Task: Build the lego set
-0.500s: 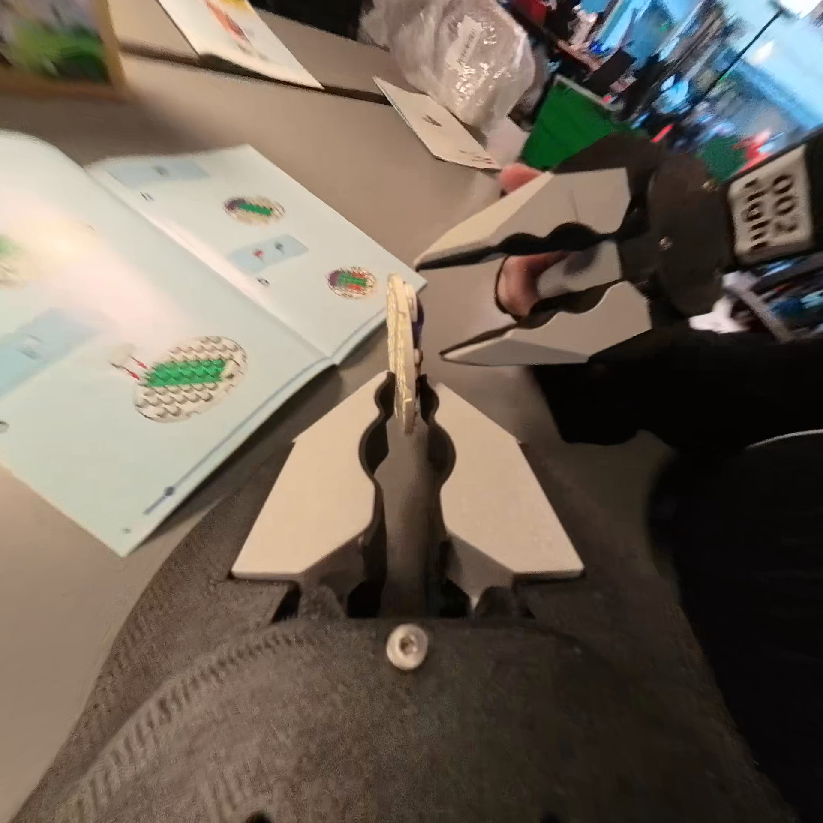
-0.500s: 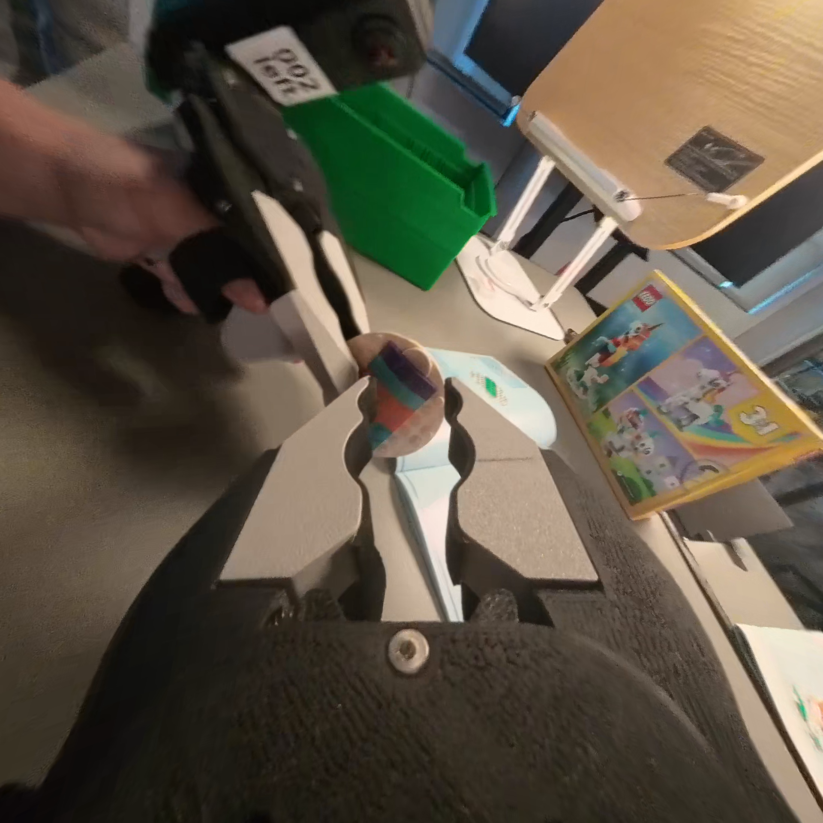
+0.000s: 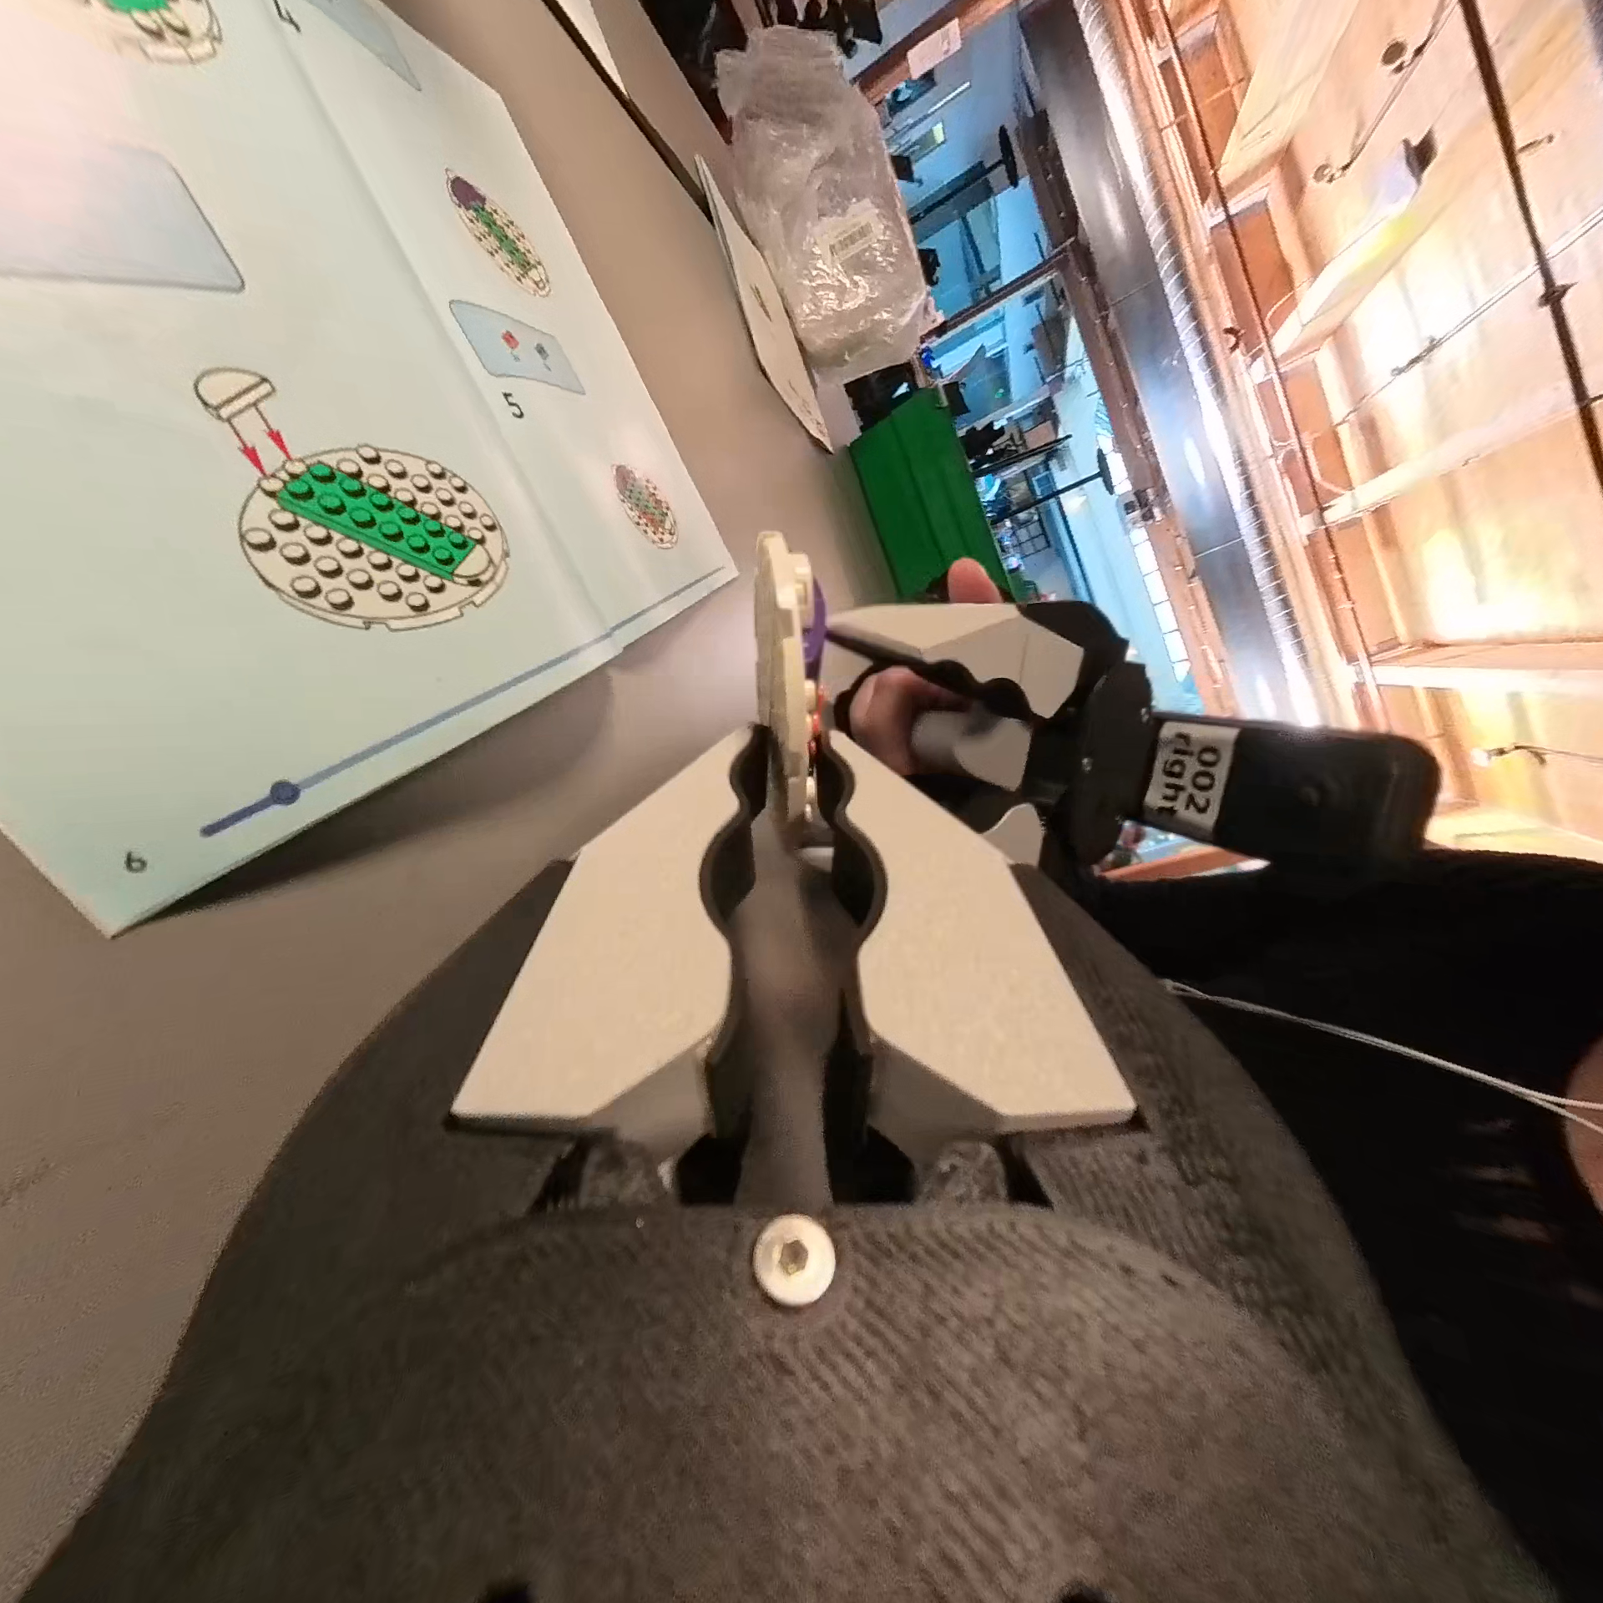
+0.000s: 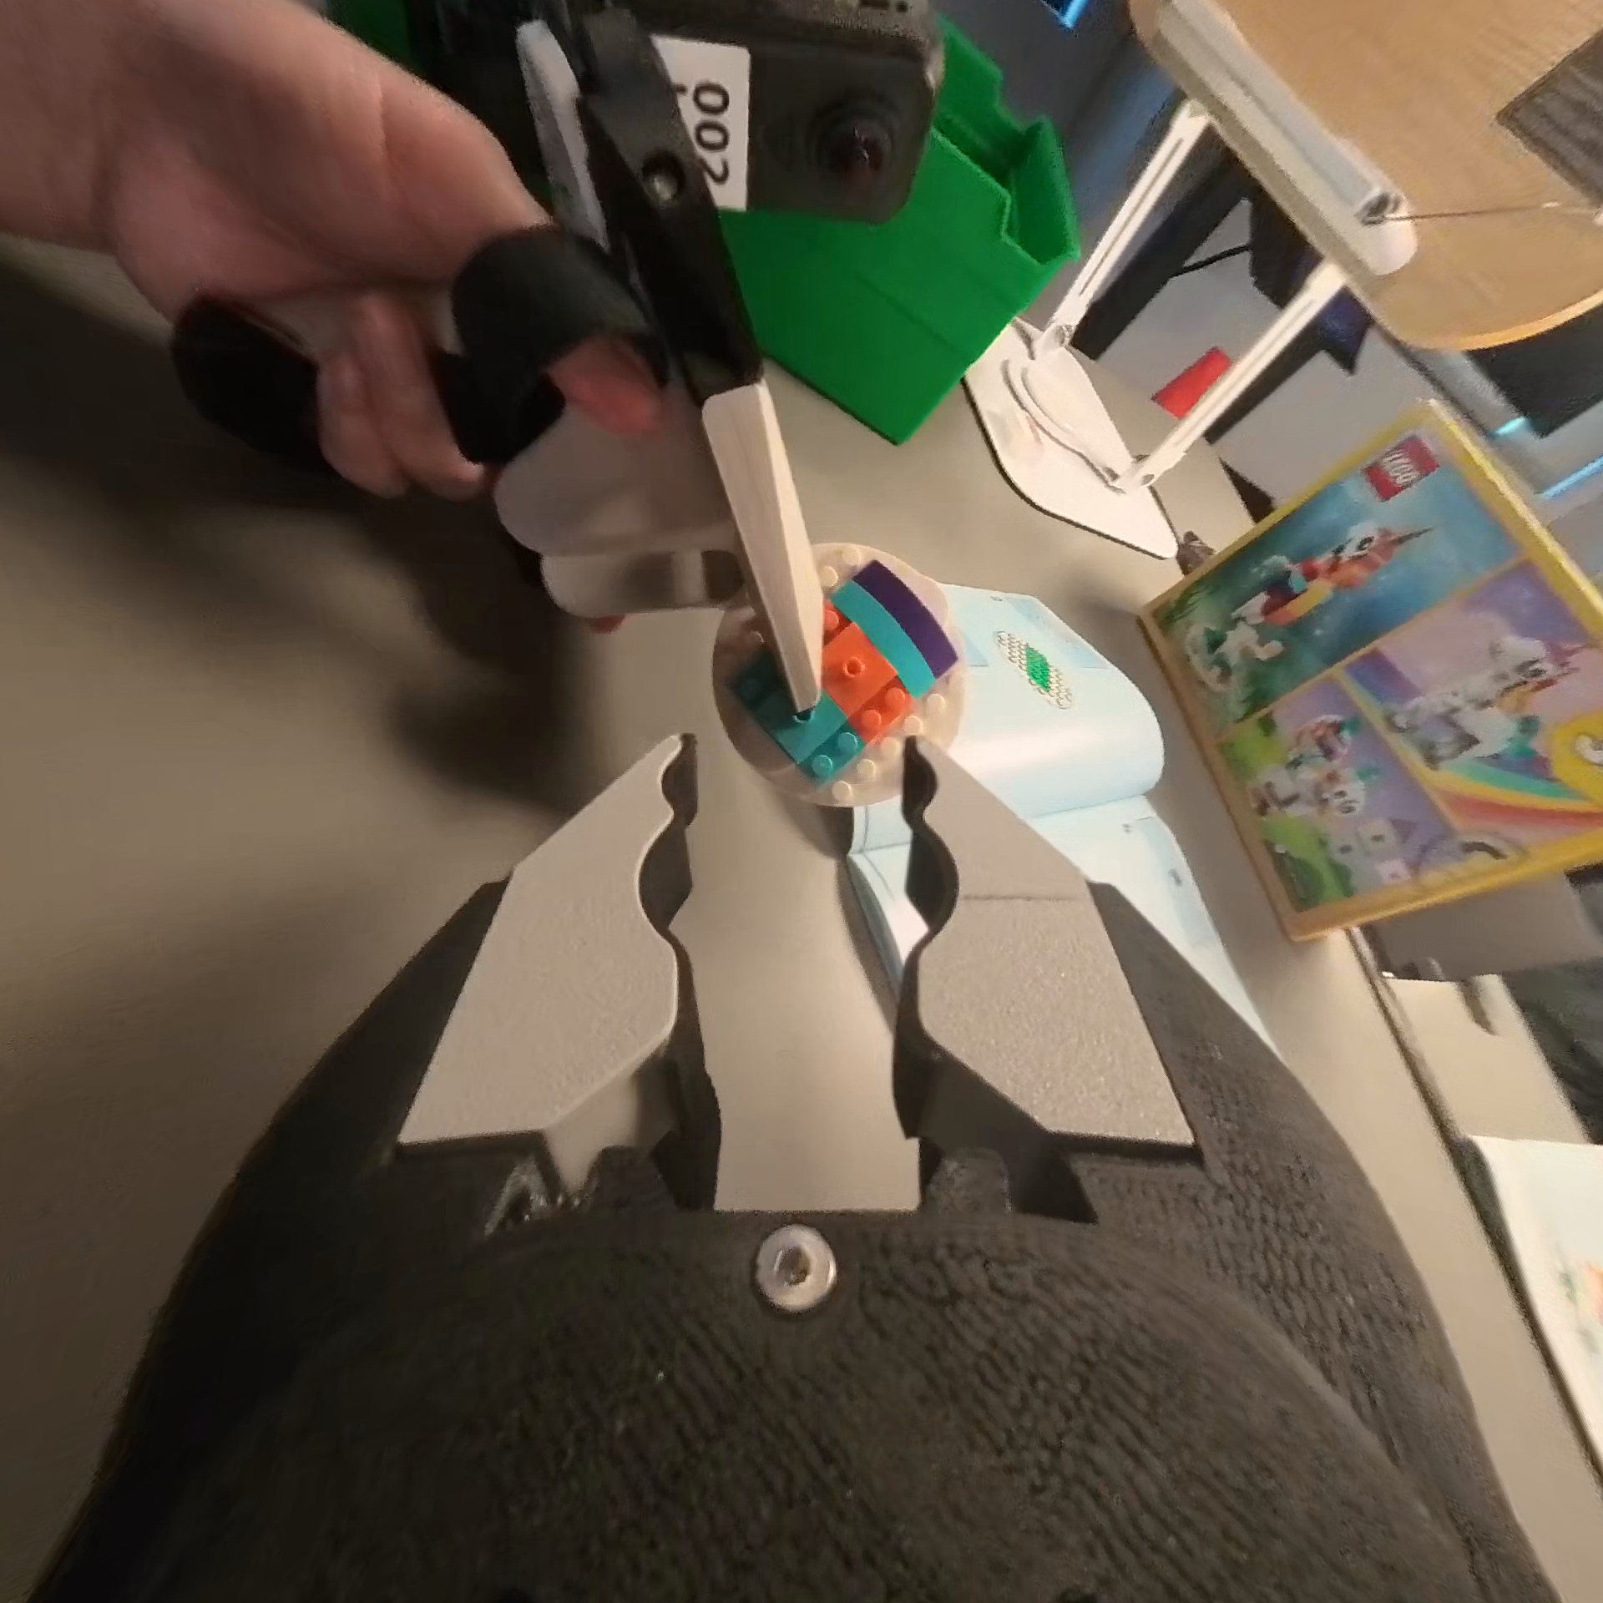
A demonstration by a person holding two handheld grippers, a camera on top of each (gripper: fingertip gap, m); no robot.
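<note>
A round white plate (image 4: 837, 685) carries teal, orange and purple bricks. My left gripper (image 3: 789, 755) is shut on its rim and holds it on edge above the table; in the left wrist view the plate (image 3: 781, 659) shows edge-on. In the right wrist view, a left gripper finger (image 4: 768, 555) lies across the studded face. My right gripper (image 4: 798, 750) is open and empty, its tips just short of the plate's lower rim. In the left wrist view the right gripper (image 3: 837, 720) is at the plate's brick side, with its upper tip at the purple brick.
An open instruction booklet (image 3: 304, 434) lies on the grey table to the left, also seen behind the plate (image 4: 1067, 746). A lego box (image 4: 1388, 677) stands at the right. A green bin (image 4: 911, 286), a white stand base (image 4: 1067, 434) and a plastic bag (image 3: 815, 199) are farther back. Both grippers' tips are close together, under 4 cm apart.
The left gripper has tilted with the plate, so its view has rolled. The right gripper's jaws stand wider, and it has come closer to the plate's brick side.
</note>
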